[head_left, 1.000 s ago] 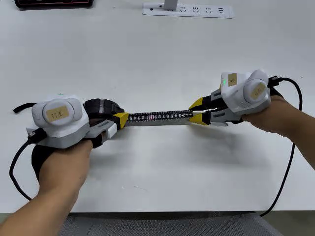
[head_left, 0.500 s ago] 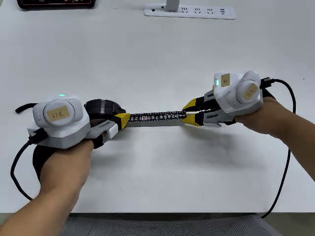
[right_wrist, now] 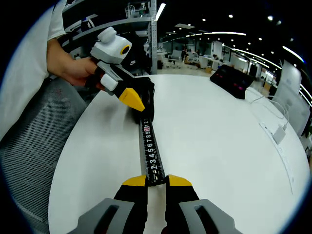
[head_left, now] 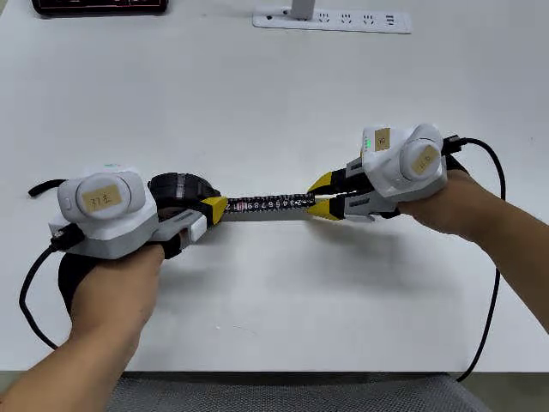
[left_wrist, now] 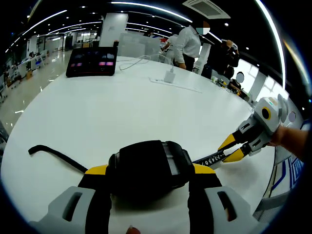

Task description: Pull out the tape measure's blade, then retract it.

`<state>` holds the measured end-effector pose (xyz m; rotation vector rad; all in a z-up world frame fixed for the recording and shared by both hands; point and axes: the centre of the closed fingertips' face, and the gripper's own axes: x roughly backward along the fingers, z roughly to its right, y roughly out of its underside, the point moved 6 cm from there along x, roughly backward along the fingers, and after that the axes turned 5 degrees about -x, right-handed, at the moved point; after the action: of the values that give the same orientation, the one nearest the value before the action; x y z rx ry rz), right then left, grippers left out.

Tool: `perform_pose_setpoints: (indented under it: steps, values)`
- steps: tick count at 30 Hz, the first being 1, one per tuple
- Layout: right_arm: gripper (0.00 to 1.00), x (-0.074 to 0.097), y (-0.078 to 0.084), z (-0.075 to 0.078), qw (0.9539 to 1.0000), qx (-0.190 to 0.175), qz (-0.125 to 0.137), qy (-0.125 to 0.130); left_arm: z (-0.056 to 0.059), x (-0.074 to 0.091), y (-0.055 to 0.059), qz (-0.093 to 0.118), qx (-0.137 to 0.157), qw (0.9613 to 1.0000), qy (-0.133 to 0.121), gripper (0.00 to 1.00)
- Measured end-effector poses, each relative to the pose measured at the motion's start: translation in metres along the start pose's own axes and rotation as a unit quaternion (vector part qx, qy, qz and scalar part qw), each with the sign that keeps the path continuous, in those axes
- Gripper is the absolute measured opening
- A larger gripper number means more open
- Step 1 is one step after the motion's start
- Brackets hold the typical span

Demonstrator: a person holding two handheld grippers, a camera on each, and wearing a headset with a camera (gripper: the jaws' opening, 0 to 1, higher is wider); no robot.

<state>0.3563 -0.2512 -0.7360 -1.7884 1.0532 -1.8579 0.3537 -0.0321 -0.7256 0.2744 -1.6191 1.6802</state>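
My left gripper [head_left: 206, 208] is shut on the black tape measure case [head_left: 178, 190], which sits low on the white table [head_left: 257, 103]; the left gripper view has the case [left_wrist: 148, 165] between its yellow-tipped jaws. A short length of black blade [head_left: 270, 204] with white numbers runs from the case to my right gripper [head_left: 319, 196]. That gripper [right_wrist: 156, 183] is shut on the blade's [right_wrist: 150, 153] end. In the right gripper view the other gripper [right_wrist: 127, 97] holds the case [right_wrist: 145, 100] at the far end of the blade.
A white power strip [head_left: 332, 19] lies at the table's far edge, and a dark tablet [head_left: 99, 6] at the far left. A thin black strap [left_wrist: 53, 153] trails left from the case. People stand beyond the table in the left gripper view. Cables hang off both grippers.
My right gripper has moved left toward the case with the blade end in it, so the exposed blade is shorter. The left gripper and the case have stayed put.
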Motion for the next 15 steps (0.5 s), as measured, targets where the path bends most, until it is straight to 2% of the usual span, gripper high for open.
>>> perform_pose_setpoints:
  steps: [15]
  values:
    - [0.09,-0.0099,-0.0083,-0.0010,0.9999,0.001,0.008,-0.007,0.0001,-0.0003,-0.0001,0.001,0.003,1.0000,0.001,0.59]
